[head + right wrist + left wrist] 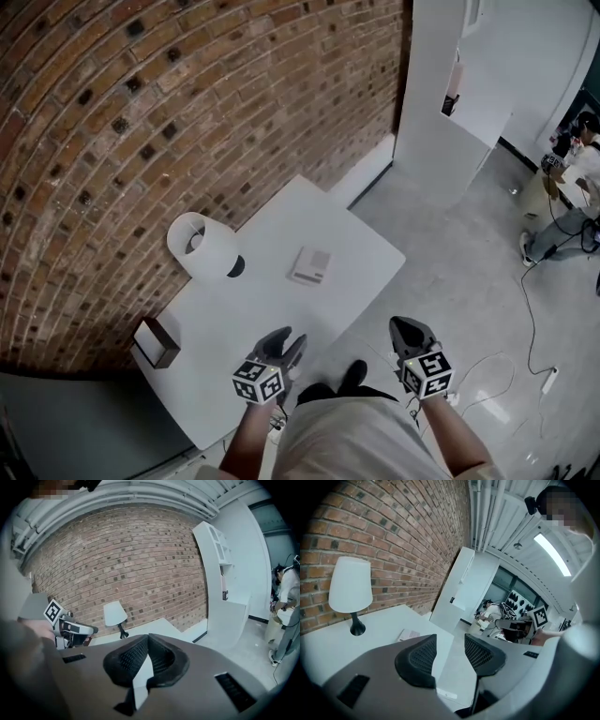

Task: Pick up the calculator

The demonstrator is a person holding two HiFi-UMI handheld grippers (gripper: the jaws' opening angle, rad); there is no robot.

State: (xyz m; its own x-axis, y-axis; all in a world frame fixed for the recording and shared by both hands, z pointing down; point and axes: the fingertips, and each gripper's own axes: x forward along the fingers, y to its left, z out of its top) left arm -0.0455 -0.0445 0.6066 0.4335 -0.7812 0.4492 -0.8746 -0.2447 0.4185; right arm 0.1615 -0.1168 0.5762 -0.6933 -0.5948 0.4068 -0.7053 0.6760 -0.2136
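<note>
The calculator (310, 265), pale and flat, lies on the white table (281, 234) right of the lamp; in the left gripper view the calculator (408, 633) shows just past the left jaw. My left gripper (285, 343) hovers over the table's near edge, short of the calculator, and the left gripper (450, 644) is open with nothing between its jaws. My right gripper (409, 330) hangs over the floor to the right of the table. The right gripper (148, 639) has its jaw tips together and holds nothing.
A white lamp (200, 246) with a black base stands left of the calculator. A small brown box (157, 342) sits at the table's near left. A brick wall (141, 122) lies behind. A white cabinet (450, 112), a person (572, 178) and floor cables (525, 319) are on the right.
</note>
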